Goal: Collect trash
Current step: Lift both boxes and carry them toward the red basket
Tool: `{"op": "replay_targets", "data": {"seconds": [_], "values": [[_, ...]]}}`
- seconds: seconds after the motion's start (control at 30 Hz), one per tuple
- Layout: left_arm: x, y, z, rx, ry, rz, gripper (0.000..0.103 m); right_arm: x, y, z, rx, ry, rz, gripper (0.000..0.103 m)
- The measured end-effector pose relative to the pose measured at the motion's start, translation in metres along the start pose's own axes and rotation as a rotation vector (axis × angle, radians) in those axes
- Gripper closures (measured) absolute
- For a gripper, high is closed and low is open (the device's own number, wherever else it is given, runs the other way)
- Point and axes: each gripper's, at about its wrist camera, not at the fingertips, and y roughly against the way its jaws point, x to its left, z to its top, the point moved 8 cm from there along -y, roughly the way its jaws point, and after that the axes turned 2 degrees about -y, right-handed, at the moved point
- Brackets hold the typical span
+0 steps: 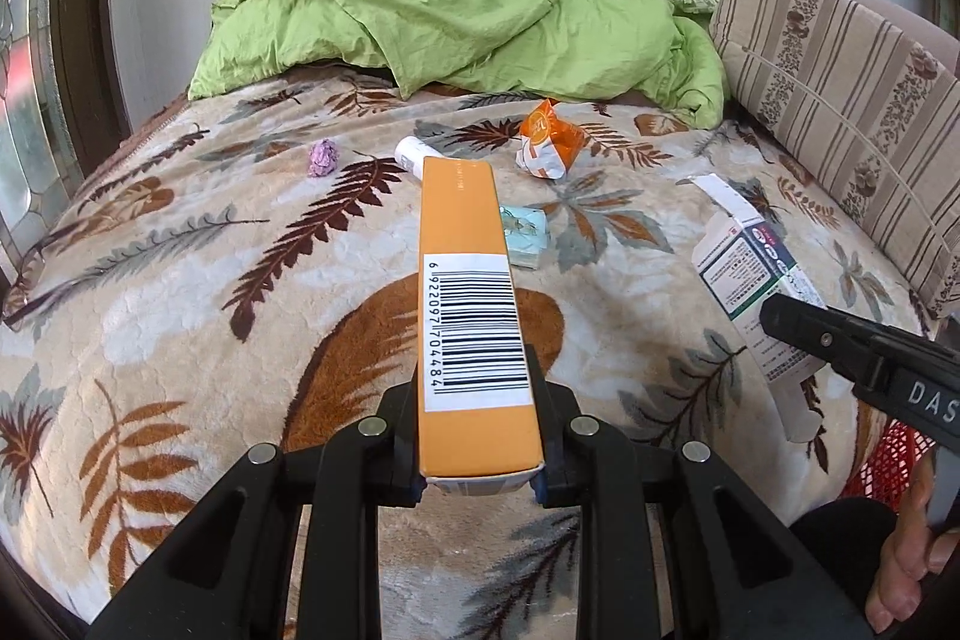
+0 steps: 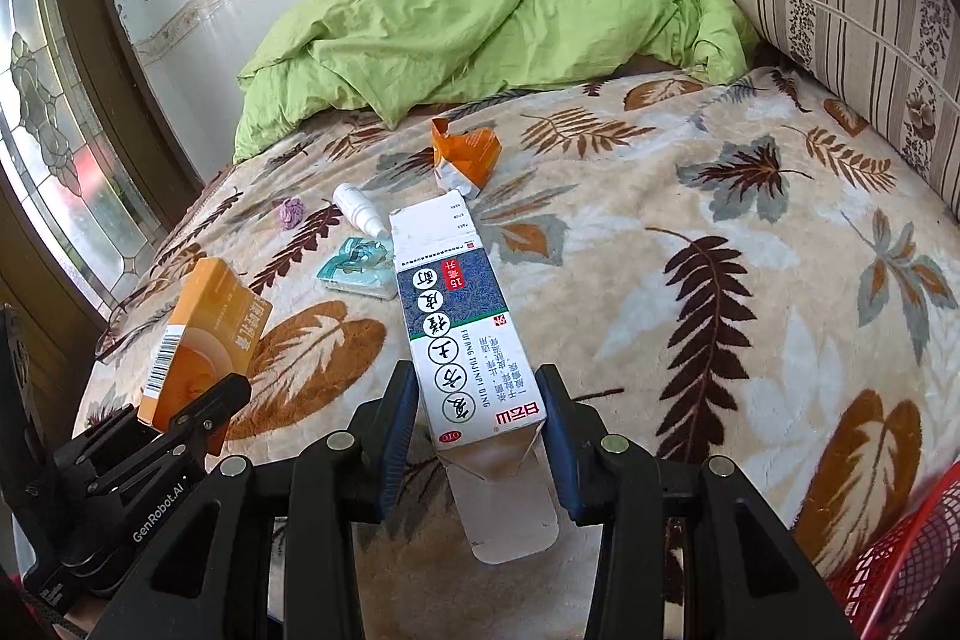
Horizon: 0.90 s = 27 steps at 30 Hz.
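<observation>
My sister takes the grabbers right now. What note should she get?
Left gripper: shut on the orange box.
Right gripper: shut on the white medicine box.
Red basket: at the near right edge of the bed; neither box is in it yet.
Still on the blanket: orange wrapper, white bottle, teal packet, purple wad.

Left black plastic two-finger gripper (image 1: pixel 478 436): angular frame with cut-out windows, round silver fasteners, blue finger pads. Right black plastic two-finger gripper (image 2: pixel 478 430): same build, longer blue pads (image 2: pixel 393 436). White "GenRobot.AI" lettering on left unit's side. Bare-skinned hand (image 1: pixel 912 550), fingers visible.
</observation>
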Motion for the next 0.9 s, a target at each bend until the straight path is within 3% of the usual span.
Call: {"op": "replay_targets", "data": {"seconds": [0.37, 0.9], "values": [[-0.008, 0.018, 0.002, 0.015, 0.037, -0.074, 0.08, -0.002, 0.009, -0.003, 0.034, -0.054, 0.024, 0.06], [-0.025, 0.043, 0.013, -0.002, 0.052, -0.154, 0.08, 0.01, 0.053, 0.003, 0.0, -0.062, 0.096, 0.06]]}}
